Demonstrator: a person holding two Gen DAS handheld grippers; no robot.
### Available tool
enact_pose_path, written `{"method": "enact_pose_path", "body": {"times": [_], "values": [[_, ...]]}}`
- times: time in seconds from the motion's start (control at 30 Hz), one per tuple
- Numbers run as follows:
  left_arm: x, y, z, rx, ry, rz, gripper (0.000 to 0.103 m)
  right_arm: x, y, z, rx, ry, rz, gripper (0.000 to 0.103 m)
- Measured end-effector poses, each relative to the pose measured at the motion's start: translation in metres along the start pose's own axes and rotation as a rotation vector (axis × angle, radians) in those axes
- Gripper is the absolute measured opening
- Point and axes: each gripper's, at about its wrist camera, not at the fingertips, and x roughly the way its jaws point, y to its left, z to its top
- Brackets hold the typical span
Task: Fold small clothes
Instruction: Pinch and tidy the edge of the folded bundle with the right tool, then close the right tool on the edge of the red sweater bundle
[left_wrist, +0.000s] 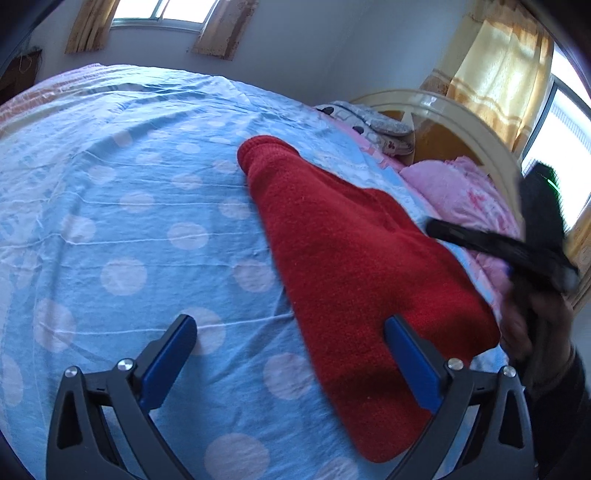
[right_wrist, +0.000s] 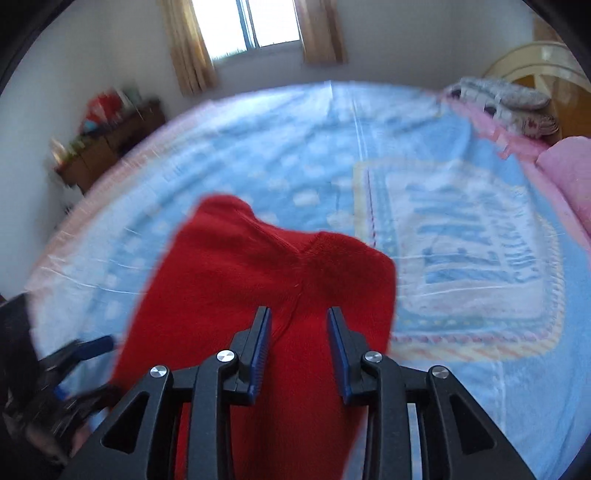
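Note:
A red knitted garment (left_wrist: 354, 266) lies flat on the blue dotted bedsheet (left_wrist: 129, 221), a narrow cuffed end pointing away. My left gripper (left_wrist: 291, 328) is open wide just above the sheet. Its right finger (left_wrist: 410, 354) is over the garment's near left edge and its left finger (left_wrist: 173, 350) is over bare sheet. In the right wrist view the red garment (right_wrist: 258, 273) fills the space under my right gripper (right_wrist: 299, 325), whose blue pads stand a little apart with the knit showing between them, not pinched. The right gripper (left_wrist: 498, 247) also shows blurred at the garment's right side.
A pink blanket (left_wrist: 461, 192) and patterned pillows (left_wrist: 369, 122) lie by the curved cream headboard (left_wrist: 461, 114). A printed blue towel panel (right_wrist: 461, 240) lies right of the garment. A dark cabinet (right_wrist: 107, 140) stands by the far wall. A hand (left_wrist: 535, 325) holds the right gripper.

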Motion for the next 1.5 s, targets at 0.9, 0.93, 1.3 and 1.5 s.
{"method": "enact_pose_path", "body": {"times": [0.9,0.93,1.3,1.5], "values": [[-0.017,-0.048,-0.018,0.261,0.019,0.089,0.103,-0.029,-0.014,-0.099,0.043,0.151,0.095,0.010],[-0.022,-0.047,-0.014,0.239,0.000,0.064,0.103,-0.033,-0.017,-0.096,0.046,0.140,0.095,0.021],[0.009,-0.055,0.007,0.146,-0.010,0.068,0.103,-0.032,-0.084,-0.046,0.237,-0.009,0.136,0.053],[0.020,-0.054,-0.002,0.140,0.030,0.097,0.103,0.018,-0.108,-0.014,0.318,0.045,0.174,0.056]]}}
